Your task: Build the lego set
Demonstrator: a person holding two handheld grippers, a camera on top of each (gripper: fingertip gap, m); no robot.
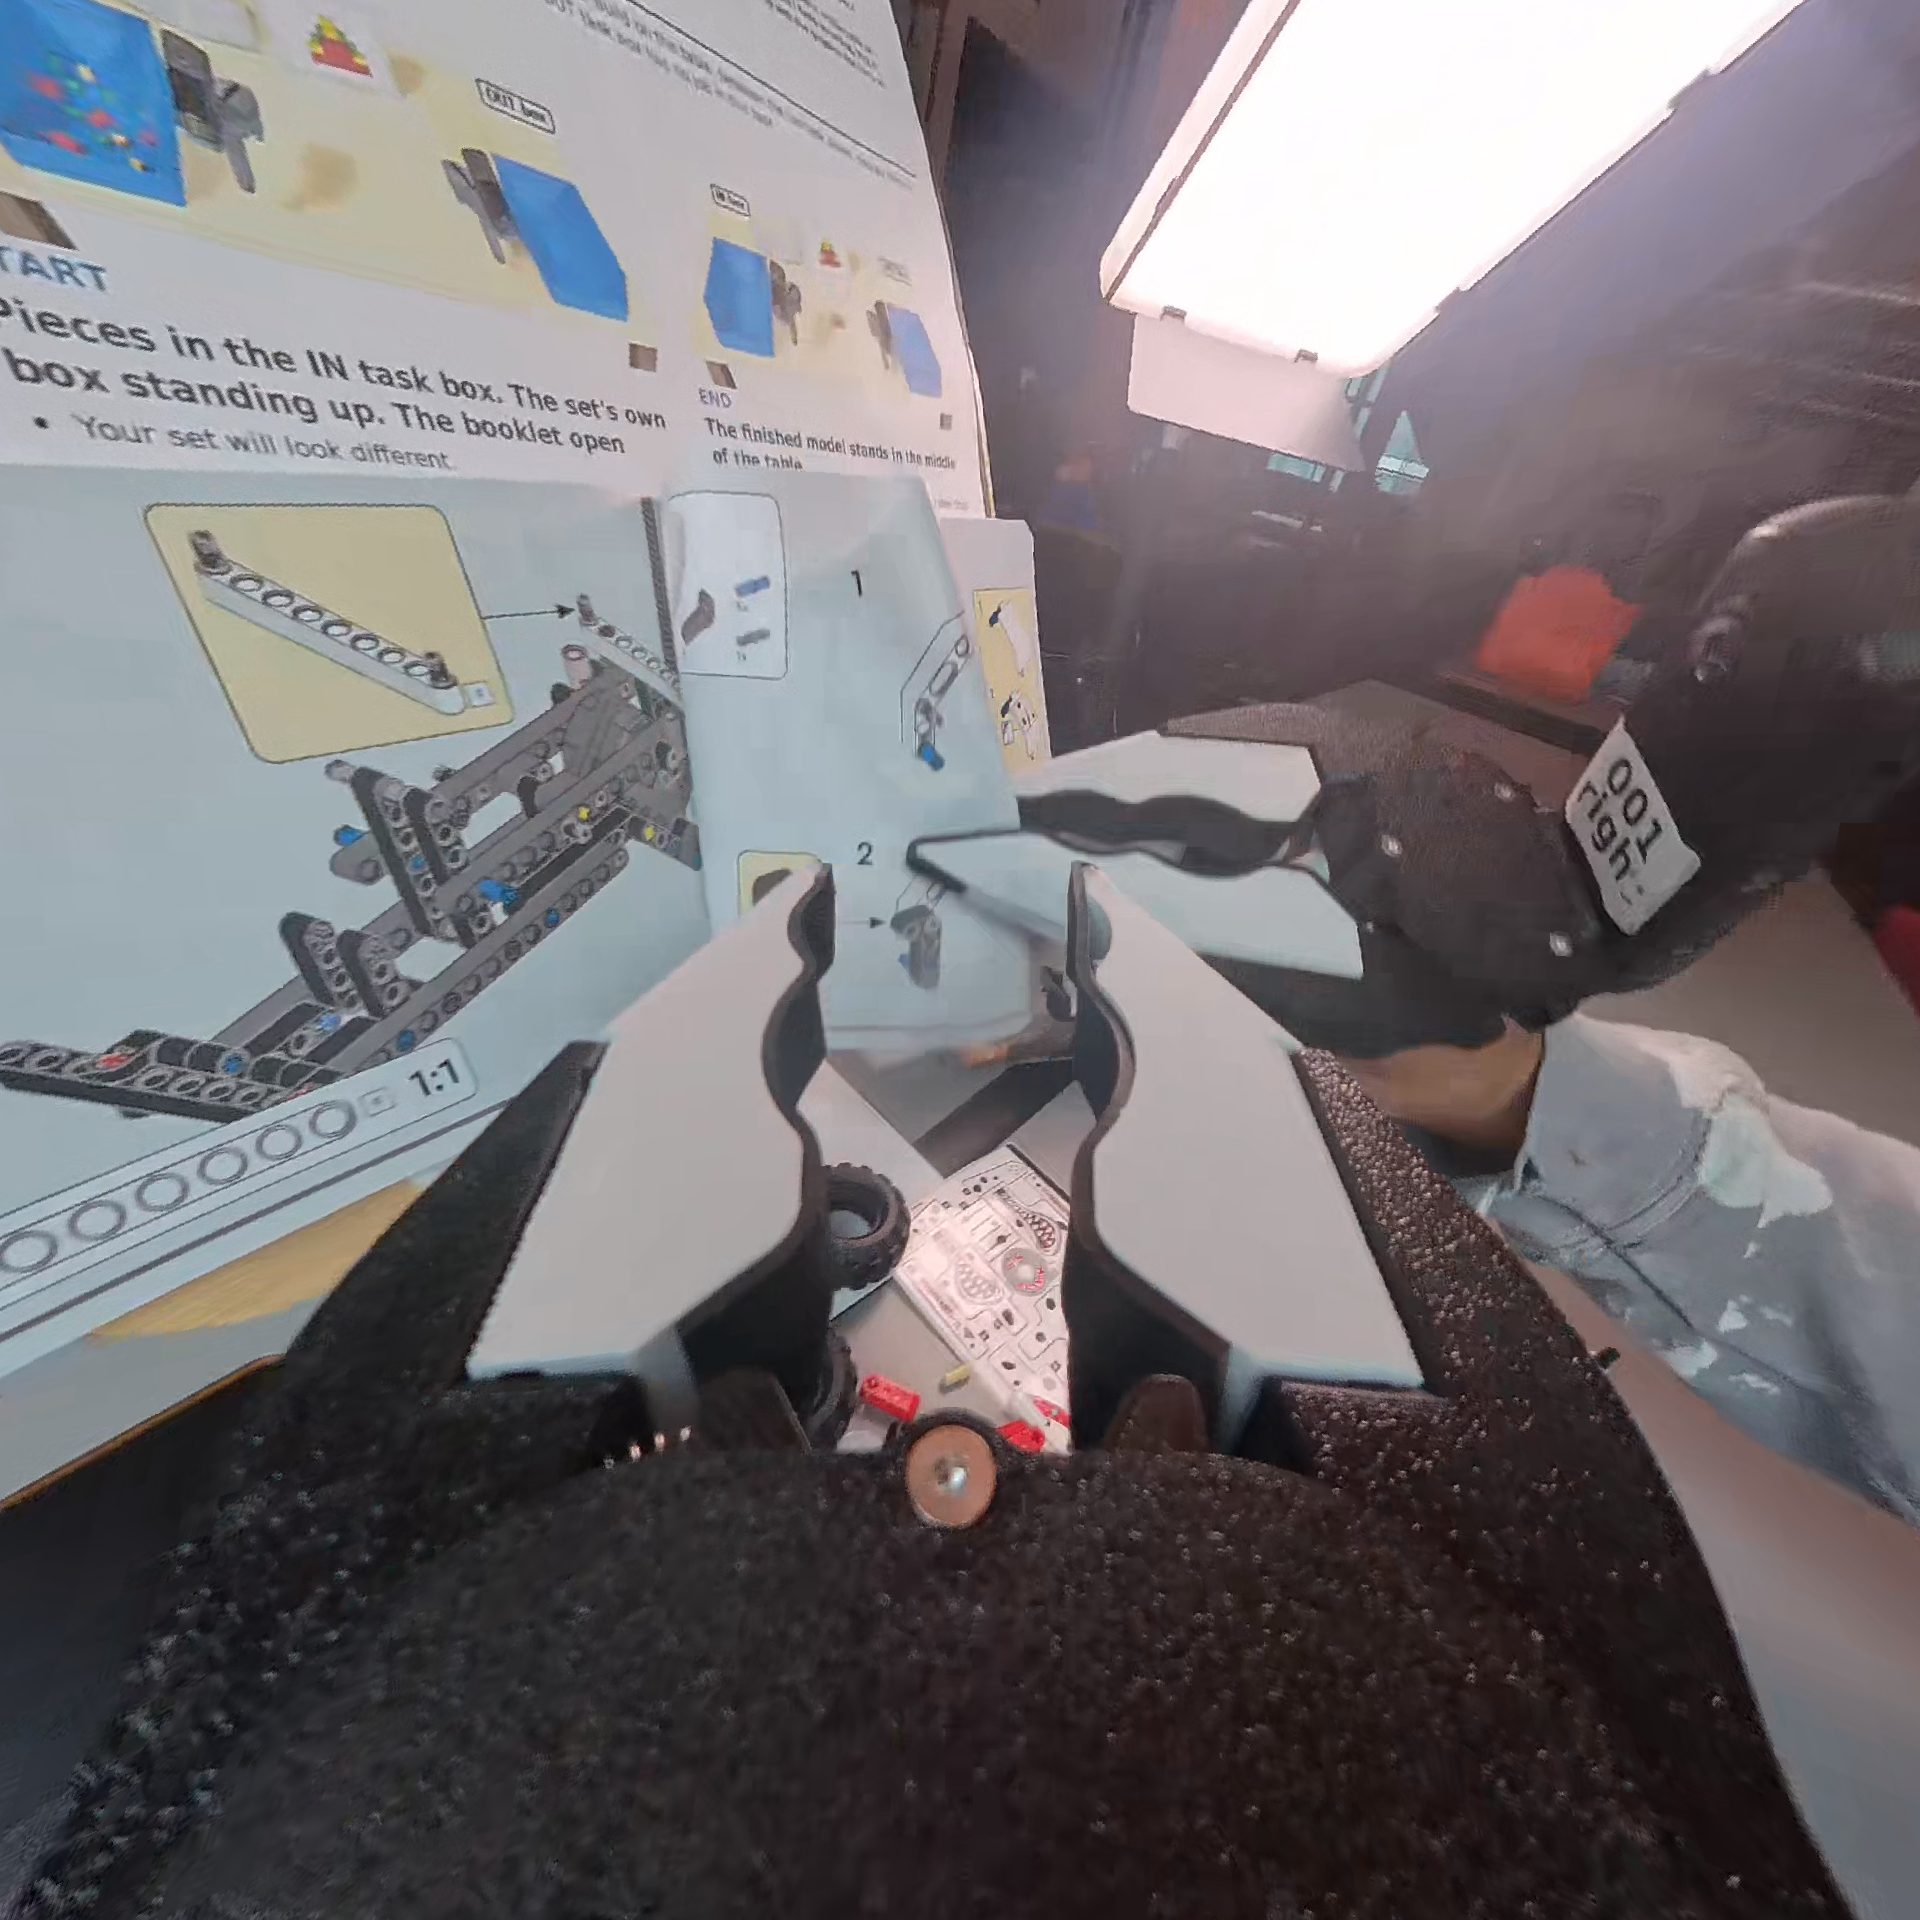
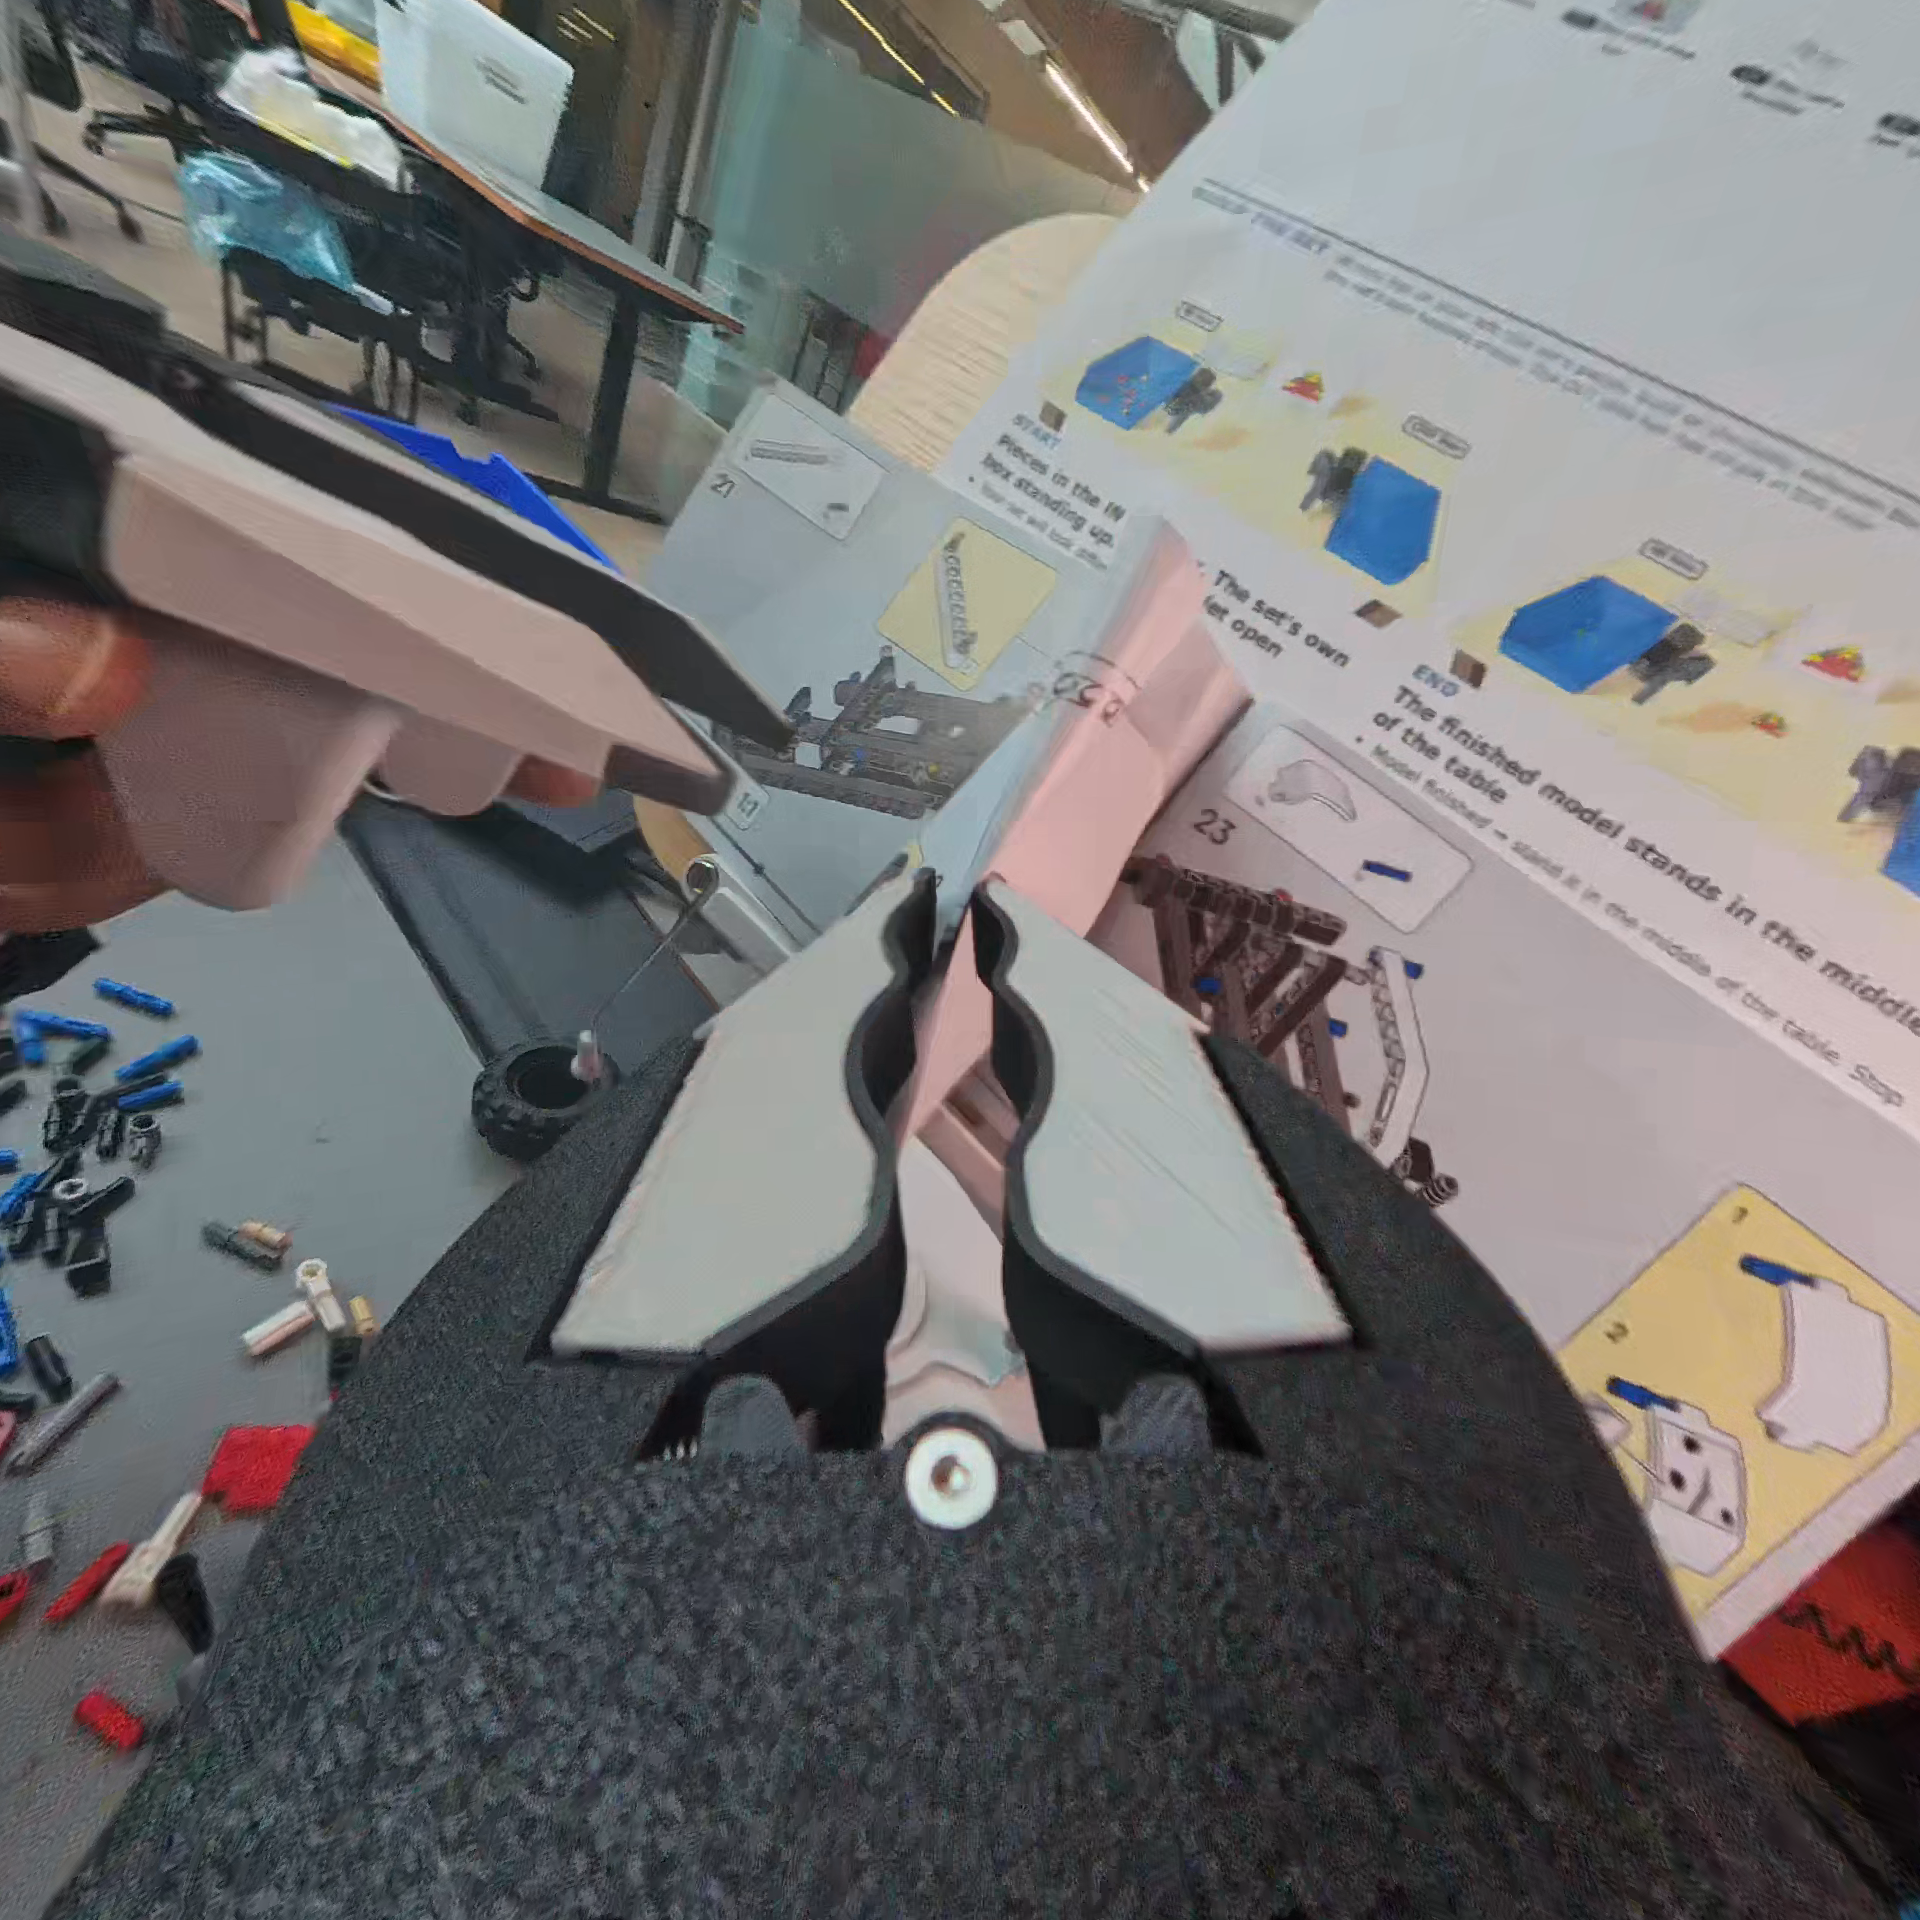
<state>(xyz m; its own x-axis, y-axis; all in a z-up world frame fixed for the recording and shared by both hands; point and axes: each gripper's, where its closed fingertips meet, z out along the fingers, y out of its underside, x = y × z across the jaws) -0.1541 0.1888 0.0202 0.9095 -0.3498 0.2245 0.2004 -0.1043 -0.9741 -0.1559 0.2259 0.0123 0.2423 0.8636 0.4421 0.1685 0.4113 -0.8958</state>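
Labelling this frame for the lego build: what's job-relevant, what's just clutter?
Job:
- right tool, shut on a booklet page
- left tool, open
- build booklet
- loose lego pieces
- black tyre
- sticker sheet

Clutter:
- task sheet behind
- background desks
- orange bag

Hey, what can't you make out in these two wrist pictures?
- Left wrist view: the sticker sheet and black tire lie partly behind the left tongs.
- Right wrist view: the booklet page pinched in the right tongs is motion-blurred.
- Right wrist view: the loose pieces are cut off by the left edge.
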